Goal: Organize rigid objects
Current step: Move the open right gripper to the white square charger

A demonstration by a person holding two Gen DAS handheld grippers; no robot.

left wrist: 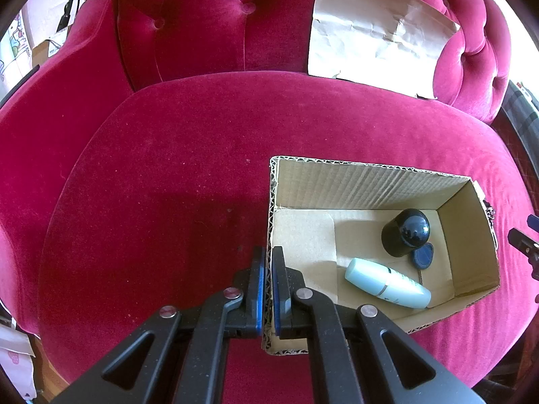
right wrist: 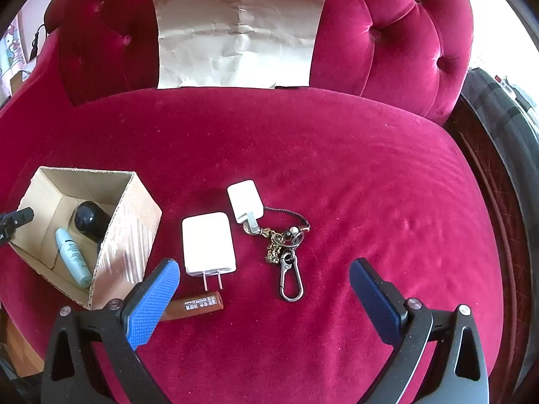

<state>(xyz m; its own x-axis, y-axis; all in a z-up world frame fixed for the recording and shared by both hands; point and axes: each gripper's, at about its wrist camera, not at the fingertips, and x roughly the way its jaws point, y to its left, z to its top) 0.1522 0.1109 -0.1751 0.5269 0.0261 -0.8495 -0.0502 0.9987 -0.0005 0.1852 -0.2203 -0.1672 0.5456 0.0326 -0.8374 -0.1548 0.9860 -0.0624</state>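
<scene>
My left gripper [left wrist: 268, 252] is shut on the left wall of an open cardboard box [left wrist: 377, 181] on the red velvet seat. Inside lie a pale blue bottle [left wrist: 387, 282], a black round-topped jar [left wrist: 406, 232] and a small blue disc [left wrist: 423, 257]. In the right wrist view the box [right wrist: 128, 232] sits at the left. My right gripper [right wrist: 264, 271] is open and empty above the seat. Ahead of it lie a large white charger [right wrist: 208, 242], a small white charger [right wrist: 245, 202], a keychain with carabiner [right wrist: 286, 252] and a brown tube [right wrist: 195, 304] by the left finger.
A crumpled sheet of brown paper [right wrist: 239, 30] leans on the tufted backrest [right wrist: 387, 33]; it also shows in the left wrist view [left wrist: 377, 37]. The seat's rounded edge drops off at the right [right wrist: 471, 175]. My right gripper's tip [left wrist: 525, 239] shows beside the box.
</scene>
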